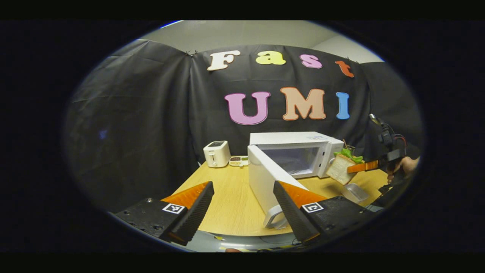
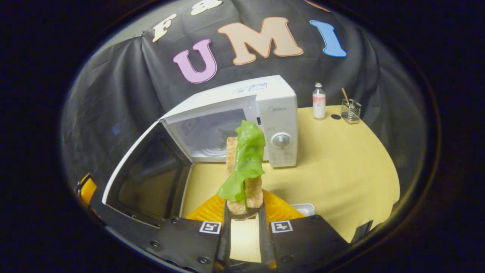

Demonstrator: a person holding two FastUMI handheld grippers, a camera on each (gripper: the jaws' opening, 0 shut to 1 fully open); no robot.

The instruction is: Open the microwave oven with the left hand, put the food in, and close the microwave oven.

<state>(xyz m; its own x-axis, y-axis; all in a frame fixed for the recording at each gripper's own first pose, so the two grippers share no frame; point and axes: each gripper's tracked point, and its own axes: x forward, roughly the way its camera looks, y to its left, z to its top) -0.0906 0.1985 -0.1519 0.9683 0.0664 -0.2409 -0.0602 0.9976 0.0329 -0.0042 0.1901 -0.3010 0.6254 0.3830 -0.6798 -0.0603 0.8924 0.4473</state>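
Right gripper (image 2: 244, 212) is clamping the sandwich (image 2: 244, 167), holding it upright in front of the open microwave (image 2: 265, 113). Left gripper (image 1: 242, 206) is hanging spread and empty beside the microwave door (image 1: 265, 178).

Toaster (image 1: 216, 153), bottle (image 2: 319, 101), wire holder (image 2: 351, 110)

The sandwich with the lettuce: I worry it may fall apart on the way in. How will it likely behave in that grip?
The sandwich looks soft: the right gripper pinches its lower edge, so the bread may compress. The lettuce drapes loosely, probably floppy and apt to slip. Held upright, it looks light.
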